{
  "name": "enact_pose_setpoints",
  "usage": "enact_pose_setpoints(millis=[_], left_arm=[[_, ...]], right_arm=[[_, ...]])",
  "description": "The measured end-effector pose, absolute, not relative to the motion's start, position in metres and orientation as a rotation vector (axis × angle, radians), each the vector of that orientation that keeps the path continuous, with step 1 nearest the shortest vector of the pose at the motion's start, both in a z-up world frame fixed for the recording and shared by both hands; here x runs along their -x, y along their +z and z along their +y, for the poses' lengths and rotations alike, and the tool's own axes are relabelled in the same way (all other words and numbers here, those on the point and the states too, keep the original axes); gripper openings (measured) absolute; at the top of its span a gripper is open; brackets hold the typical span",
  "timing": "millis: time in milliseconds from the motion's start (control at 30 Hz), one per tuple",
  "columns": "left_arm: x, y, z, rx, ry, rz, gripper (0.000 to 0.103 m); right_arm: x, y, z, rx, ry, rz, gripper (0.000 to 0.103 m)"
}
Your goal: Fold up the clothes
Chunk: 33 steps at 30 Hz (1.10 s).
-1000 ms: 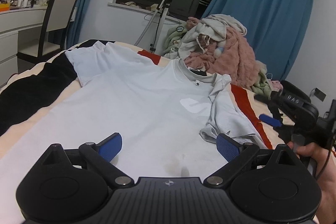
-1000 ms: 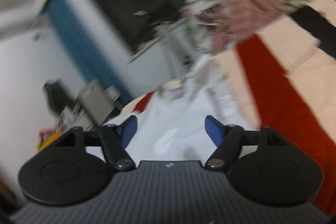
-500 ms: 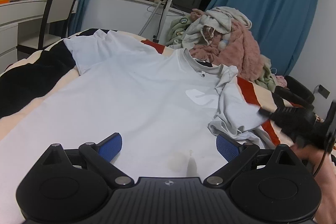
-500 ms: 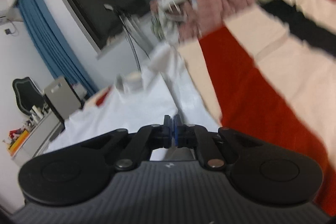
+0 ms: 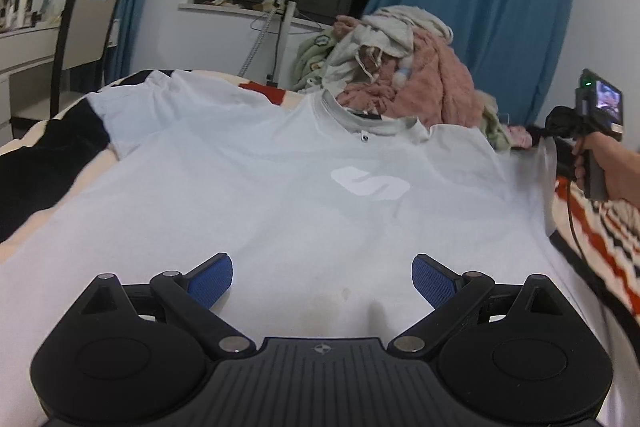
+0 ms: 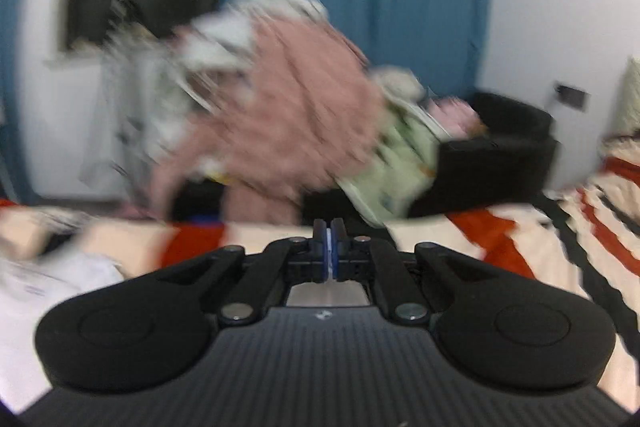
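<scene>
My left gripper (image 5: 322,277) hangs w/ jaws wide apart over the lower part of the white T-shirt (image 5: 280,195), which lies flat, front up, on the striped bedspread (image 5: 600,235), collar toward the clothes pile (image 5: 404,67). My right gripper (image 6: 330,251) is pinched tight on a thin edge of white fabric, the shirt's right sleeve (image 5: 542,167), held out to the side just above the bed; right view's blurry.

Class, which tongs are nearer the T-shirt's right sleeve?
Right. The right tongs pinch the T-shirt at that sleeve; the left tongs hover open over the hem.
</scene>
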<state>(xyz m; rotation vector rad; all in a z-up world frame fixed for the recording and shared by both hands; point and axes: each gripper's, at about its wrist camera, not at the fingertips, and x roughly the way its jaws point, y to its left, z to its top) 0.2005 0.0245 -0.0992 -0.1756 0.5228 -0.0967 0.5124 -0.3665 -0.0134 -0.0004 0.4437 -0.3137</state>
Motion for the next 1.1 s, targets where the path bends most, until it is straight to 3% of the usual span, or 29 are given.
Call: enact_pose_setpoints(millis=[133, 200, 233, 267, 467, 800, 1100], left_arm=[[-0.216, -0.112, 0.022, 0.167, -0.086, 0.556, 0.098], [-0.223, -0.115, 0.022, 0.163, -0.084, 0.563, 0.098], [-0.225, -0.115, 0.021, 0.158, -0.085, 0.56, 0.098], [-0.226, -0.116, 0.021, 0.154, -0.087, 0.561, 0.098], [-0.219, -0.109, 0.023, 0.149, -0.09, 0.558, 0.098], [-0.166, -0.065, 0.025, 0.132, -0.118, 0.453, 0.098], [-0.103, -0.031, 0.028, 0.154, -0.148, 0.431, 0.099]], right_arm=[[-0.513, -0.046, -0.389, -0.048, -0.327, 0.437, 0.009], [-0.498, -0.049, -0.383, -0.054, -0.298, 0.417, 0.044], [-0.49, -0.051, -0.379, -0.057, -0.283, 0.407, 0.074], [-0.483, -0.052, -0.376, -0.06, -0.268, 0.397, 0.085], [-0.406, -0.035, -0.337, -0.116, -0.165, 0.316, 0.084], [-0.201, 0.013, -0.245, -0.31, -0.053, 0.246, 0.084], [-0.117, -0.008, -0.201, -0.146, 0.012, 0.275, 0.084]])
